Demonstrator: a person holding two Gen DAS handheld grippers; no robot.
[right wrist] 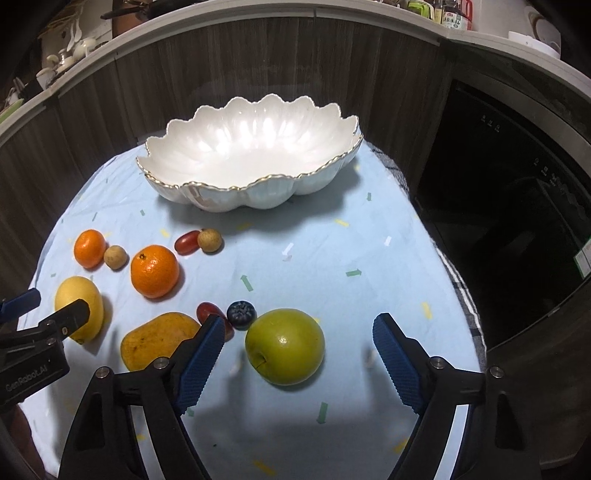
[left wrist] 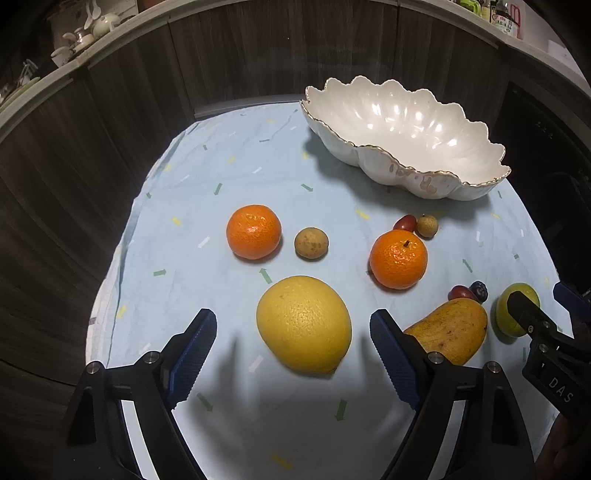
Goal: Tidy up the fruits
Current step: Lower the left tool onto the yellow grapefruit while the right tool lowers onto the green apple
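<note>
1. Setting: dark wood-panel wall behind, a shelf with crockery (left wrist: 79,35) up top left, bottles (right wrist: 452,14) top right. A dark glass-fronted appliance (right wrist: 517,221) stands to the right of the table.
2. Surface: table under a pale blue cloth (left wrist: 221,155) printed with small arrows and dashes.
3. White scalloped bowl (right wrist: 251,155), gold rim, at the far side of the cloth. Nothing in it.
4. Left gripper (left wrist: 293,354): jaws wide apart, holding nothing. The large yellow citrus (left wrist: 303,324) lies on the cloth between and just ahead of the blue pads, touching neither.
5. Right gripper (right wrist: 298,354): jaws wide apart, holding nothing. The green apple (right wrist: 285,345) sits between the pads, stem dimple facing the camera, no contact.
6. Mango (right wrist: 159,338) lies just left of the right gripper's left finger, partly hidden behind it.
7. Blueberry (right wrist: 241,314) just beyond the apple; a red grape tomato (right wrist: 207,311) beside it, next to the mango's far end.
8. Near mandarin (left wrist: 398,258) mid-cloth; behind it a second red tomato (left wrist: 404,223) touching a small brown longan (left wrist: 427,226).
9. Far-left mandarin (left wrist: 253,231) with another longan (left wrist: 311,243) just beside it, apart.
</note>
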